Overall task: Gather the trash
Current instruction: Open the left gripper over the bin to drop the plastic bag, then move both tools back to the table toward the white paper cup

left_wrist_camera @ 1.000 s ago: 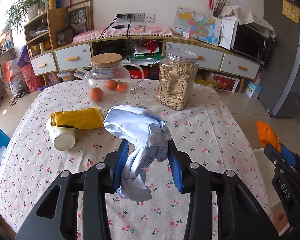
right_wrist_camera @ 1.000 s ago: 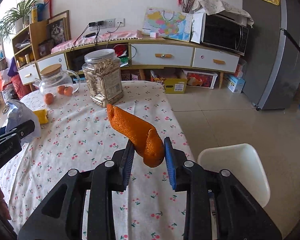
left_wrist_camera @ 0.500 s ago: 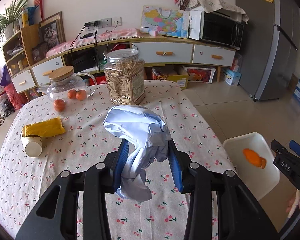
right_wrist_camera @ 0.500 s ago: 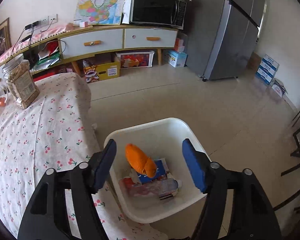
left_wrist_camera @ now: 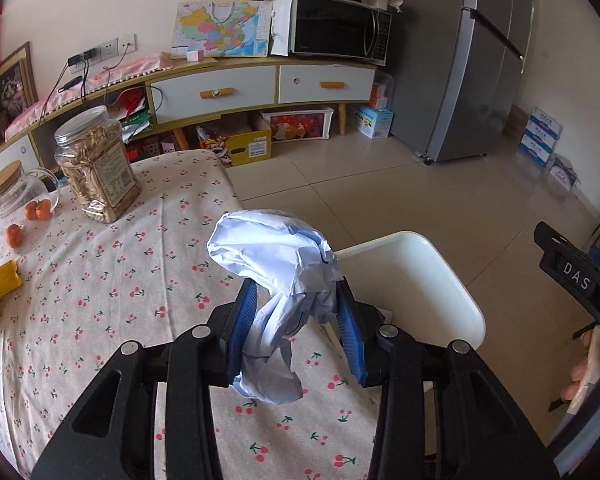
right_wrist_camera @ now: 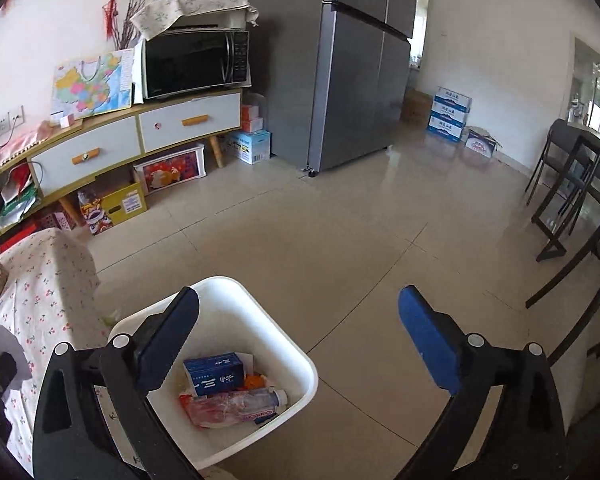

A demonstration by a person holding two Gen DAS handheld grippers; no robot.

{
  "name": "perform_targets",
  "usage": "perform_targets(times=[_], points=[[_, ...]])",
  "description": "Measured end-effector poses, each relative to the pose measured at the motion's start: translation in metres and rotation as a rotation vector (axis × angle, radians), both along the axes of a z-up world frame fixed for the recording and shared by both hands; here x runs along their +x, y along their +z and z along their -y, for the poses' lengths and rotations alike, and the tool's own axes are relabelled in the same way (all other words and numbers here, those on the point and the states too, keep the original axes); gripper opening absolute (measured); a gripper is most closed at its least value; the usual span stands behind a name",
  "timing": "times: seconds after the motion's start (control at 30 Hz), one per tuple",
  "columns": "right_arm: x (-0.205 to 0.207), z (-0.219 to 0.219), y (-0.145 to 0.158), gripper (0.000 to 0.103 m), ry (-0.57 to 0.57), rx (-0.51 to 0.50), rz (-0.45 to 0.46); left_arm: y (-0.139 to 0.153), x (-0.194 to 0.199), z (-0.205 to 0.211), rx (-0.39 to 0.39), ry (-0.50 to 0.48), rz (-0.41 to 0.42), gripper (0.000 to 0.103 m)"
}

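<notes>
Orange peel (right_wrist_camera: 253,381) dropped into bin (right_wrist_camera: 276,322), right tongs (right_wrist_camera: 298,306) just opened

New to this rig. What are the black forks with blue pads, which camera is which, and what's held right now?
They are hand-held tongs, one in each of a person's hands; there is no robot arm. Each picture comes from a fisheye camera on one tool, looking along its fingers.

Left view: the left tongs are clamped on a crumpled pale blue paper wad, above the edge of a table with a cherry-print cloth, next to the white bin. On the table stand a jar of seeds and a glass teapot.

Right view: the right tongs have just been opening and hold nothing. Below them the bin holds a blue carton, orange peel and a plastic wrapper.
</notes>
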State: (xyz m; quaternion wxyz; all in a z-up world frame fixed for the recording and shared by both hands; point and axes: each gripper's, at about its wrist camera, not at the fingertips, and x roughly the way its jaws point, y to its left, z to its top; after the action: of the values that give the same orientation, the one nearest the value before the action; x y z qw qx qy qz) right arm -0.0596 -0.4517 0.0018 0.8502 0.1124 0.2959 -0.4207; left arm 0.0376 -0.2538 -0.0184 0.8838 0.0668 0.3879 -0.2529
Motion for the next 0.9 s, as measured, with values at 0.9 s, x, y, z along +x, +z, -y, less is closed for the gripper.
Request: perform_targets(times=[0.9], points=[[0.026,-0.058,0.008,0.096,0.120,-0.001,0.042,0.002,0.015,-0.011,0.099,0.027,0.018,0.078]])
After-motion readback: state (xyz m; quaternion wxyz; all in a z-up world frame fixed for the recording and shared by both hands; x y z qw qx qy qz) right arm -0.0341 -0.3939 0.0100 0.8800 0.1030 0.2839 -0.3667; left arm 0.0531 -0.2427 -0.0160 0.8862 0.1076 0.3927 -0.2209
